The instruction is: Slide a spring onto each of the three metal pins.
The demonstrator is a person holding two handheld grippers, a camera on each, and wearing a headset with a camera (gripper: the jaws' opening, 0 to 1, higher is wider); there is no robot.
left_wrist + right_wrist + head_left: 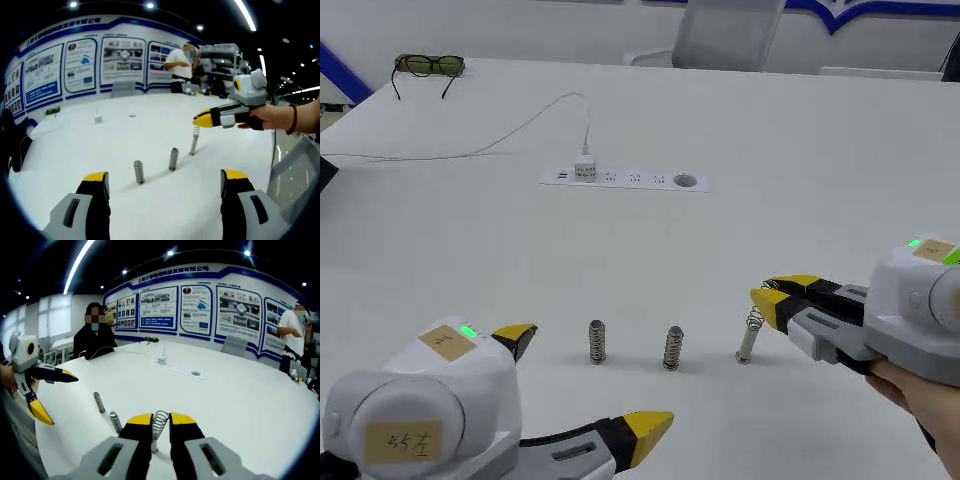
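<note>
On the white table (800,150) right in front of the person, the job looks to be on its last pin. The right hand-held gripper (767,294) is clenched on the third spring (160,424), which sits over the top of the rightmost pin (746,348). That pin leans and its lower shaft is bare, so I'd say the spring is started but not seated. The left hand-held gripper (164,176) hangs low and close to the person, jaws spread wide, holding nothing. The left pin (597,342) and the middle pin (673,347) stand upright in the same row, each with a spring down its length. The next move, as I judge it, calls for pushing the spring straight down the shaft without tipping the pin; the free gripper could steady its base. I see nothing in the way, though the middle pin stands near enough to be knocked. Well behind are a chair (730,30), a power strip (625,179) set in the table, a pair of glasses (428,66) and a white plug (585,168) with its cable trailing left.
</note>
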